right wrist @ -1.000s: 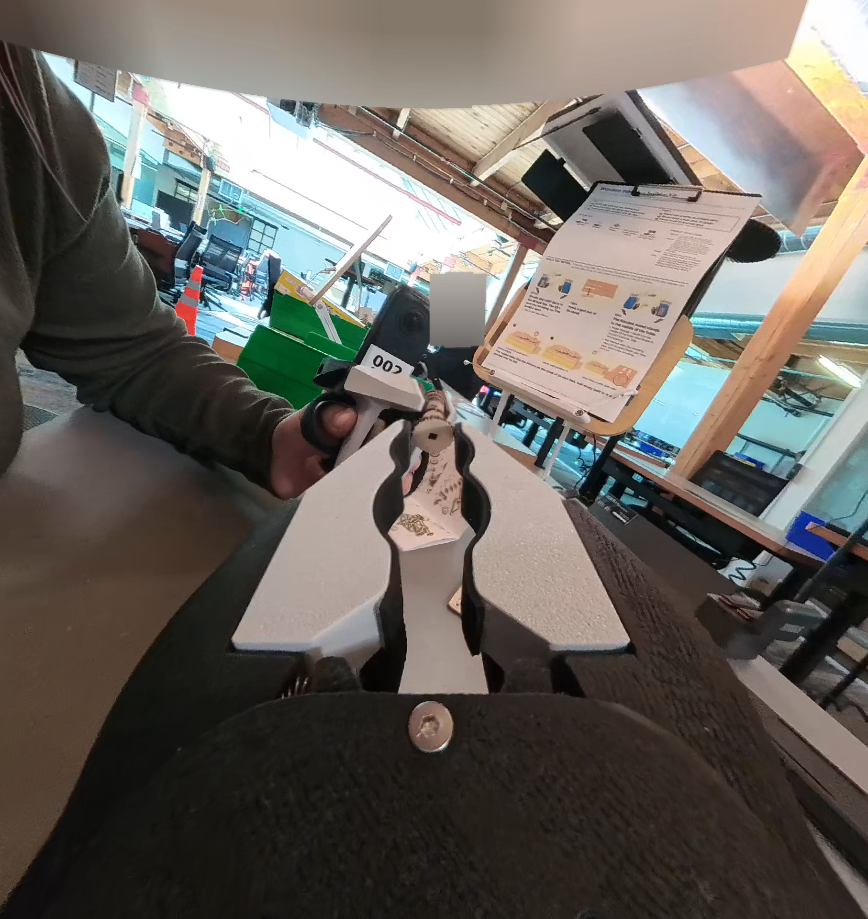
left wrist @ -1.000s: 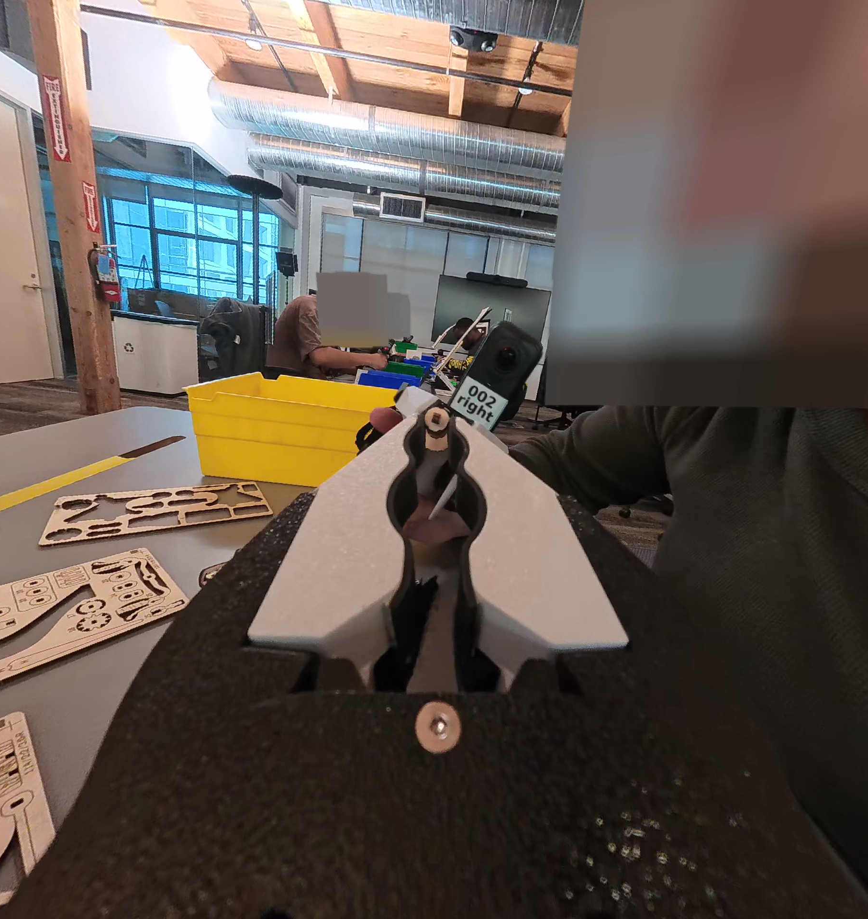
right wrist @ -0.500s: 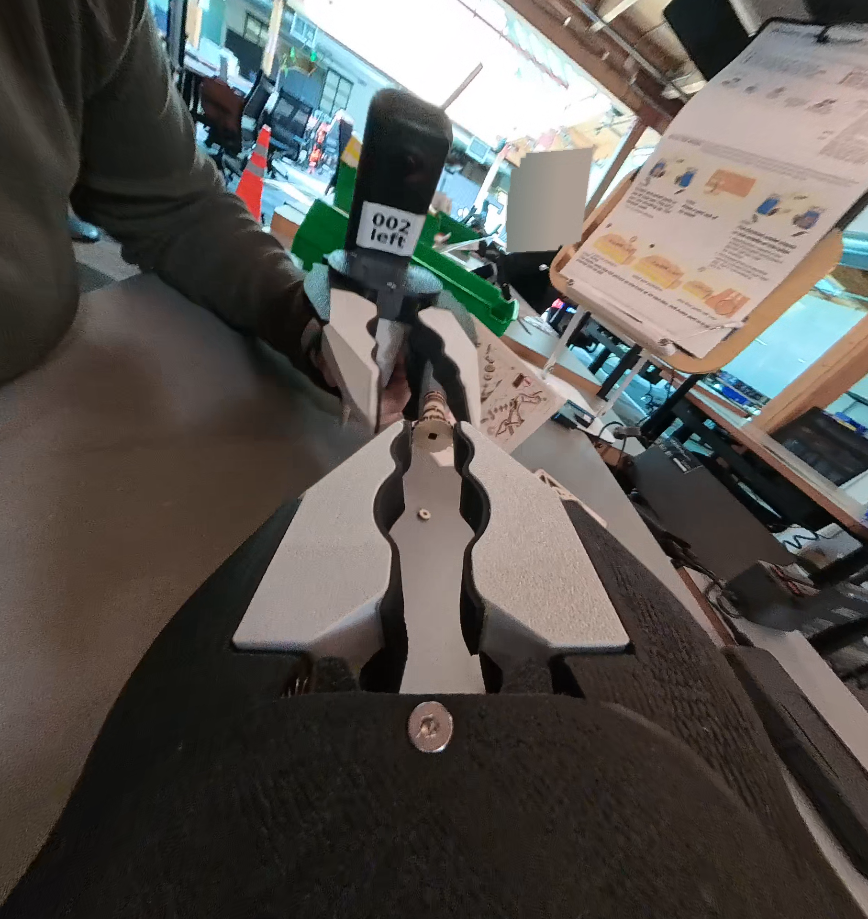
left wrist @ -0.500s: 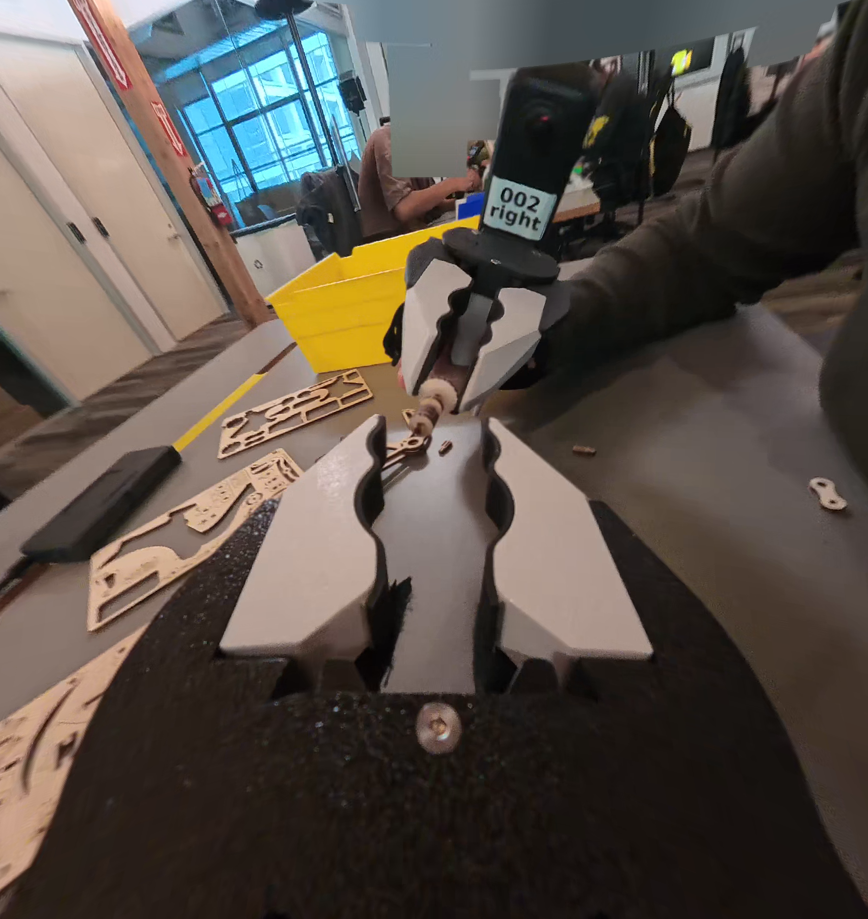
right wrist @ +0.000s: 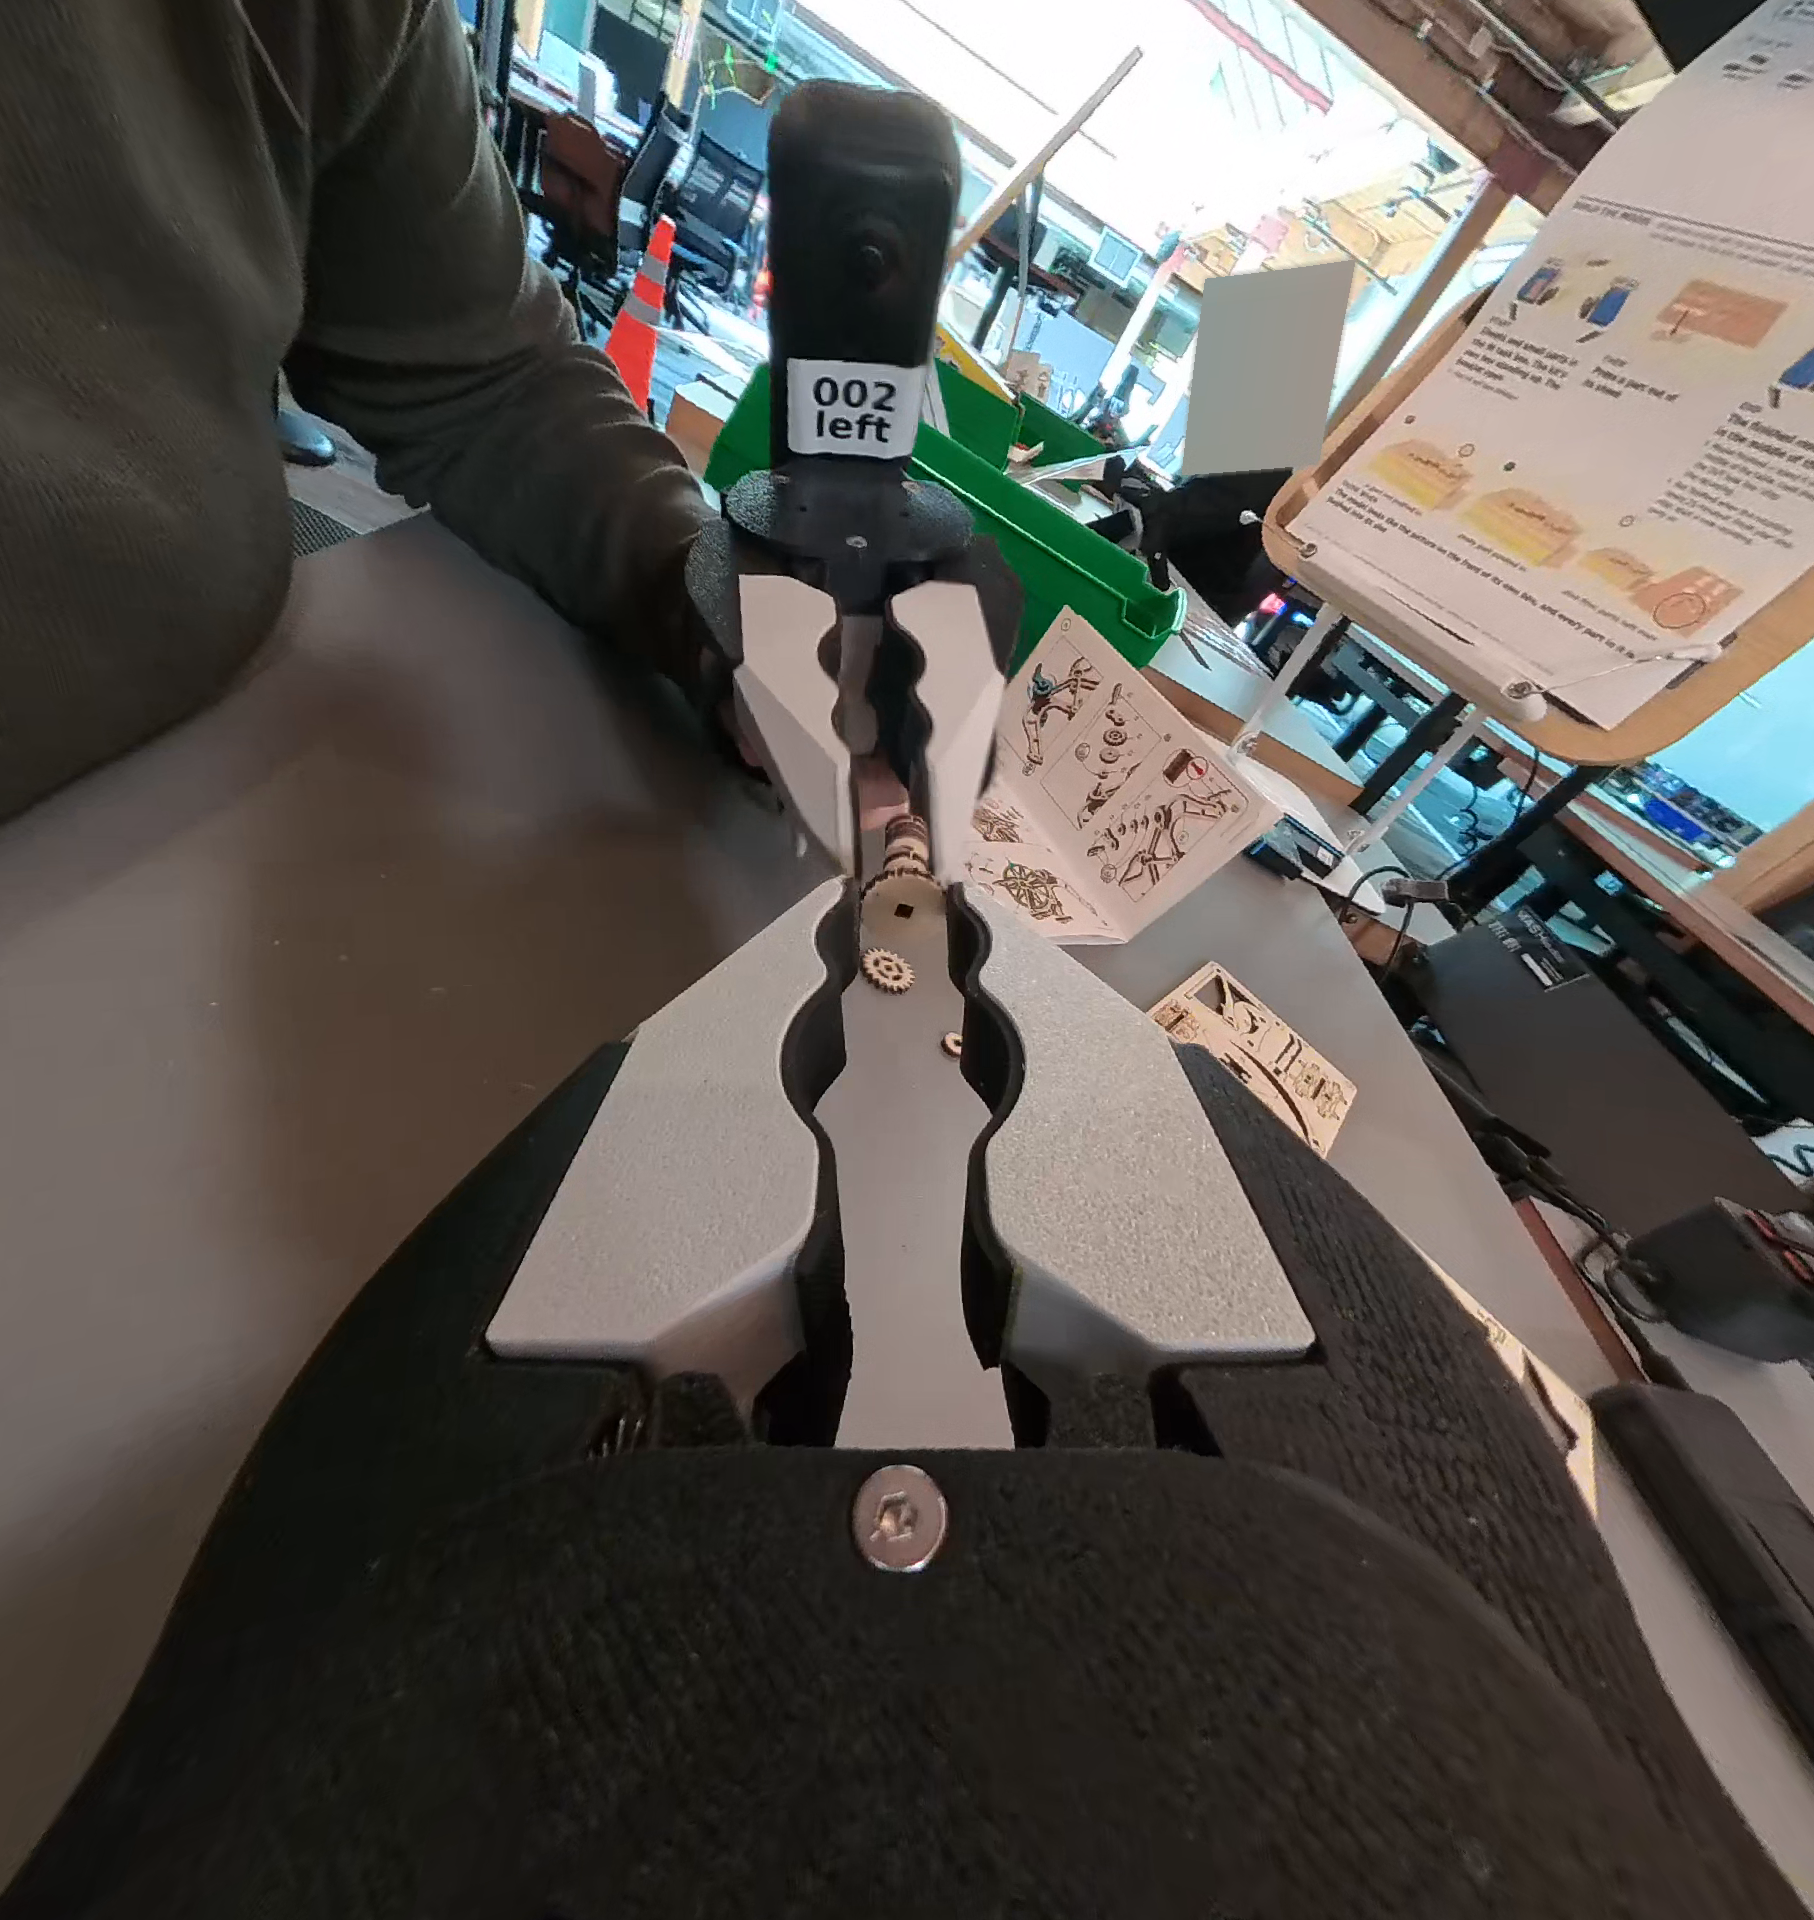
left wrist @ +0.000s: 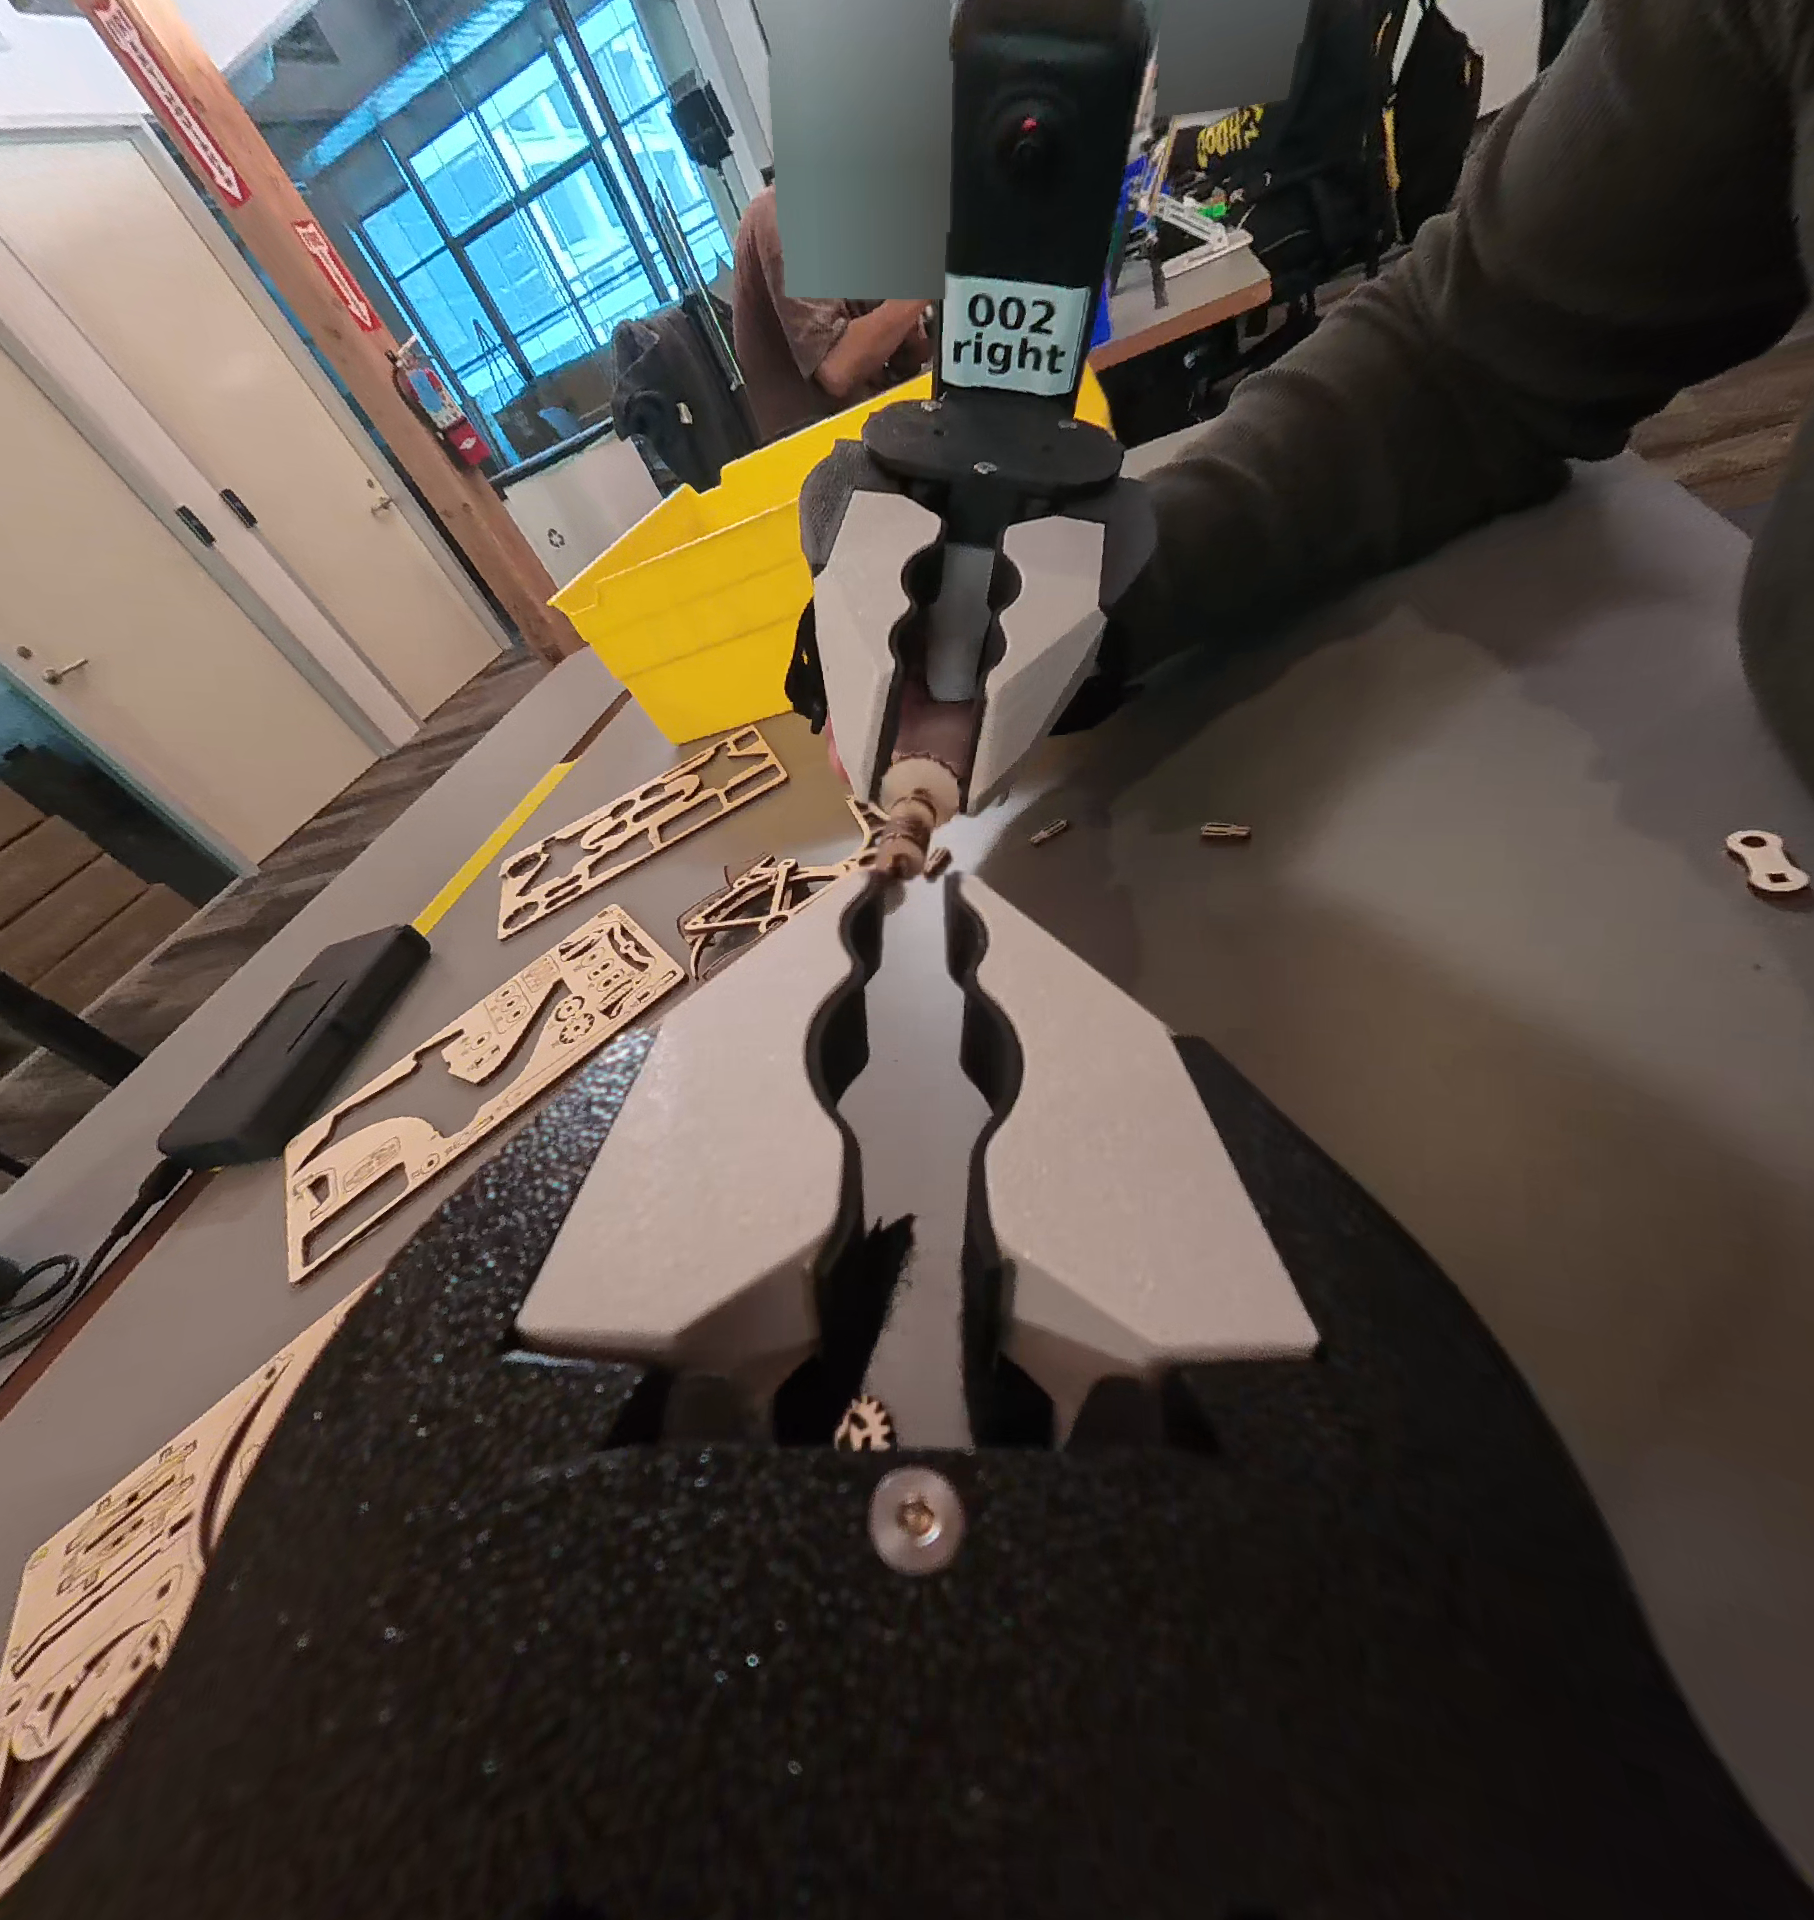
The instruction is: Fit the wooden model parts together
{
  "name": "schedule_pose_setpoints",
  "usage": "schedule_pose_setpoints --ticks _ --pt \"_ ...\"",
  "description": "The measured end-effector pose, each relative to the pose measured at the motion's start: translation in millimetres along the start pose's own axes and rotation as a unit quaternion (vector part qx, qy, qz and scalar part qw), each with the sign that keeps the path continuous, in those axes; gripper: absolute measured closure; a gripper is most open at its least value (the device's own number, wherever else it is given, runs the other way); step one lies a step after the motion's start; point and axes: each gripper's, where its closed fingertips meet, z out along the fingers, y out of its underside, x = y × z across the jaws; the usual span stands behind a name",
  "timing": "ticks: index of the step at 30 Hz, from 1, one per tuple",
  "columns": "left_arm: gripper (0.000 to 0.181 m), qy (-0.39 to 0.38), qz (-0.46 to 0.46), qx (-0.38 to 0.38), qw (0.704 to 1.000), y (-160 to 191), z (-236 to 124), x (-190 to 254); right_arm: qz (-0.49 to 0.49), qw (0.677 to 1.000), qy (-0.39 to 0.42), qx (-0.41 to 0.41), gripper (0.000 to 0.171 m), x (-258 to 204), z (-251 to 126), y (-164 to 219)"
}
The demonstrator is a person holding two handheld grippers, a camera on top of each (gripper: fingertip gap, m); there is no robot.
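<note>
Assembly looked only begun to me: my right gripper (left wrist: 924, 805) pinched a small axle piece (left wrist: 908, 826) above the table (left wrist: 1402, 935), my left gripper (left wrist: 908, 883) stood spread before it, while loose gear (right wrist: 887, 971) and part sheets (left wrist: 529, 1049) lay unused.

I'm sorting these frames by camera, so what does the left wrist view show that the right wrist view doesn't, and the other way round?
Only the left wrist view shows the yellow bin, the punched wooden sheets beside it, a flat black device and a loose wooden link piece.

Only the right wrist view shows the green bin, the open instruction booklet, the clipboard of instructions and an orange cone.

Both show the grey table, the small wooden axle assembly between the two tool tips, and a loose wooden gear.
</note>
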Motion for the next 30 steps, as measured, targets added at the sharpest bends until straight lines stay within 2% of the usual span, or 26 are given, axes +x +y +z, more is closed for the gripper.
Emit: schedule_pose_setpoints --ticks 3,7,8,11,13,16,20,30 --pt "0.181 -0.001 0.001 0.016 1.000 -4.8 -5.7 -2.4 0.008 1.000 -0.001 0.006 0.157 0.8 -1.0 -1.1" --pt "0.181 0.003 -0.006 0.032 0.999 -9.6 -9.5 -2.9 0.013 1.000 -0.006 0.005 0.157 -0.3 -0.7 -0.1" --pt "0.178 -0.006 -0.007 0.034 0.999 -10.0 -9.6 -5.4 0.013 1.000 -0.009 0.005 0.157 -1.0 -0.5 0.3" --pt "0.153 0.005 -0.009 0.022 1.000 -7.5 -5.3 -0.6 0.015 1.000 -0.016 0.003 0.157 -3.8 0.8 0.4" --pt "0.149 0.013 -0.003 0.007 1.000 -3.7 -0.8 5.0 0.016 1.000 -0.023 0.003 0.157 -6.4 1.9 0.3" --pt "0.164 0.008 0.014 0.005 1.000 -3.7 2.2 8.0 0.016 0.999 -0.031 0.002 0.157 -10.2 3.7 0.4" --pt "0.174 0.013 0.016 0.004 1.000 -4.4 2.6 10.6 0.020 0.999 -0.035 0.005 0.157 -11.8 4.6 -0.6" --pt "0.175 0.028 -0.009 -0.010 1.000 3.7 2.3 15.7 0.077 0.995 -0.058 0.005 0.157 -17.6 6.8 6.1"
